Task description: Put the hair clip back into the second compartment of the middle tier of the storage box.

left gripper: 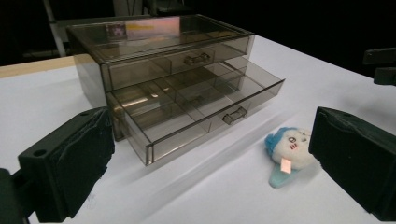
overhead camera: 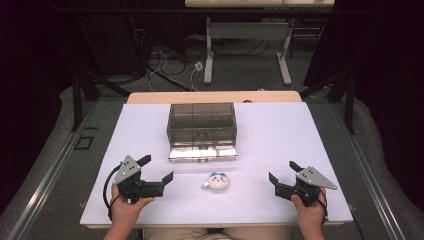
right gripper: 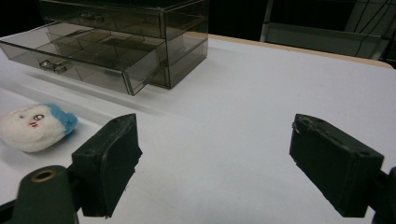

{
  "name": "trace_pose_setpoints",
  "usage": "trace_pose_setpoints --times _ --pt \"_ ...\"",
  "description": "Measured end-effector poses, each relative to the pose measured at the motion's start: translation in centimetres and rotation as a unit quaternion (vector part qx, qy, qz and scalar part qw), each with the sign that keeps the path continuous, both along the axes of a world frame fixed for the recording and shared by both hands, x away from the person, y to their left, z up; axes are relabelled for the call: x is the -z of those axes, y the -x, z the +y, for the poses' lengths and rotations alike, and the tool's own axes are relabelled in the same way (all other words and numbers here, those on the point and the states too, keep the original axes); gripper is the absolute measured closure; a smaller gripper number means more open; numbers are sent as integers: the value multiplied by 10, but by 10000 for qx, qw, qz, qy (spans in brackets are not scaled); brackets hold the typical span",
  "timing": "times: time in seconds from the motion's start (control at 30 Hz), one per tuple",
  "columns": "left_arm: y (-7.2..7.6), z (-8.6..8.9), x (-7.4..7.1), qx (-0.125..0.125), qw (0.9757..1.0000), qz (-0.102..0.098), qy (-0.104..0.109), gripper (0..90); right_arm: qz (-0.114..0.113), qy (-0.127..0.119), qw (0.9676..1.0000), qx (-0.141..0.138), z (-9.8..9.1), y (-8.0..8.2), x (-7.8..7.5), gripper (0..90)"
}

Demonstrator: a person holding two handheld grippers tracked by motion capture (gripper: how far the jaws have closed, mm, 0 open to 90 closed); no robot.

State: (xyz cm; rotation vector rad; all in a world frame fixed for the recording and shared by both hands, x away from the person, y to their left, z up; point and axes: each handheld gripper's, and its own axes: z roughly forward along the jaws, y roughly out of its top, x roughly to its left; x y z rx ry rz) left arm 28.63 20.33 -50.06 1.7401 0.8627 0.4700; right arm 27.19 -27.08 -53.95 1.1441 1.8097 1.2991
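- Plush toy (overhead camera: 217,181), lower centre of high view: white face, light-blue top, pink cheek marks, dark eyes; pale blue tag w/ a white label.
- Drawer box (overhead camera: 202,124), centre: smoky grey-brown see-thru plastic; pinkish sheen on the lid in left gripper view.
- Table (overhead camera: 280,130): plain white top, tan wood edge at the back.
- Left gripper (overhead camera: 158,170), lower left: black jaws, grey plate on top.
- Right gripper (overhead camera: 283,172), lower right: black, grey plate too.
- Floor, upper frame: grey, w/ white & black cables.

Black grippers (overhead camera: 159,169) (grey plates), prob. padded jaws.
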Motion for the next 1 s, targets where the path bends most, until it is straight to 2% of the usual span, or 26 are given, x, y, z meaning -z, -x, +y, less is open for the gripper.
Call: trace_pose_setpoints --times 0.17,0.47,1.0 --pt "-4 -12 -5 207 9997 86 -57 2 -7 -17 10000 23 -1 1 0 153" --pt "-10 -29 -11 435 9987 185 -201 2 -12 -37 10000 0 -1 0 1 153" --pt "-19 -48 -18 617 9967 394 -337 2 12 -44 10000 26 -2 0 1 153"
